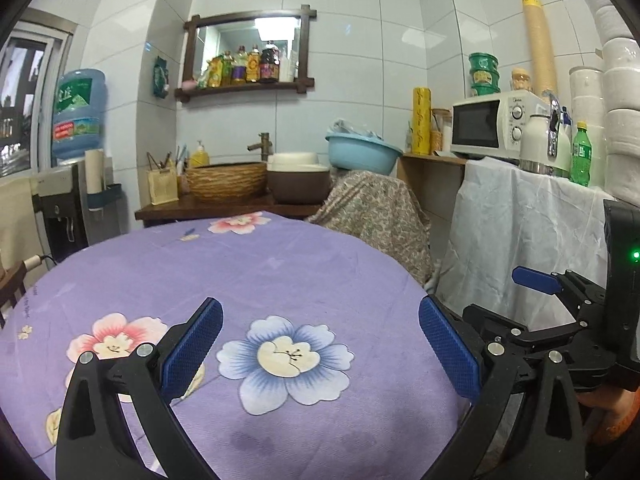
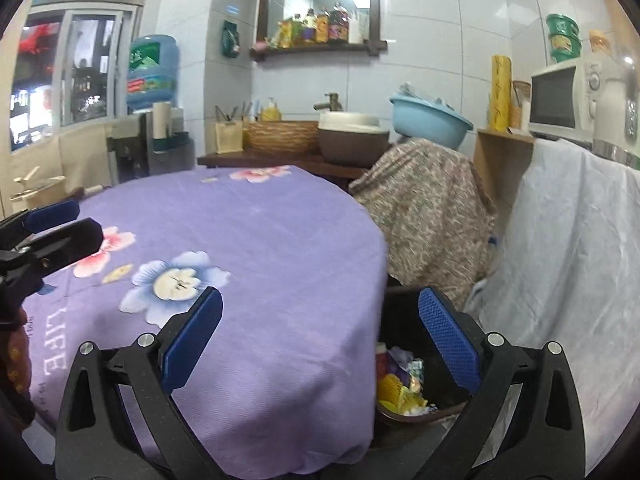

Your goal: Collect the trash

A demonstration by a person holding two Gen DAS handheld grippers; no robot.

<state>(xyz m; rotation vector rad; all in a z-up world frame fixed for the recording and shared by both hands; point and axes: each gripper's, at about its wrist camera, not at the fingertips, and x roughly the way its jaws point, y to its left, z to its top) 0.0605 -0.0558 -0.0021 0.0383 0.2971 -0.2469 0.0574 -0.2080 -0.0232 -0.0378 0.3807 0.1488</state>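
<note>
A round table with a purple flowered cloth (image 1: 280, 276) fills the left wrist view; it also shows in the right wrist view (image 2: 280, 240). No trash shows on it. My left gripper (image 1: 320, 344) is open and empty above the table's near part. My right gripper (image 2: 320, 340) is open and empty over the table's right edge. Below it on the floor stands a dark trash bin (image 2: 424, 416) holding several colourful wrappers (image 2: 400, 384). Each gripper shows in the other's view: the right one (image 1: 560, 296) and the left one (image 2: 56, 232).
A chair under floral fabric (image 2: 424, 216) stands behind the bin. A white-draped counter (image 2: 568, 264) with a microwave (image 1: 492, 124), kettle and green bottle (image 1: 581, 152) is at right. A washstand with basins (image 1: 296, 180) is behind the table, a water dispenser (image 1: 78, 116) at left.
</note>
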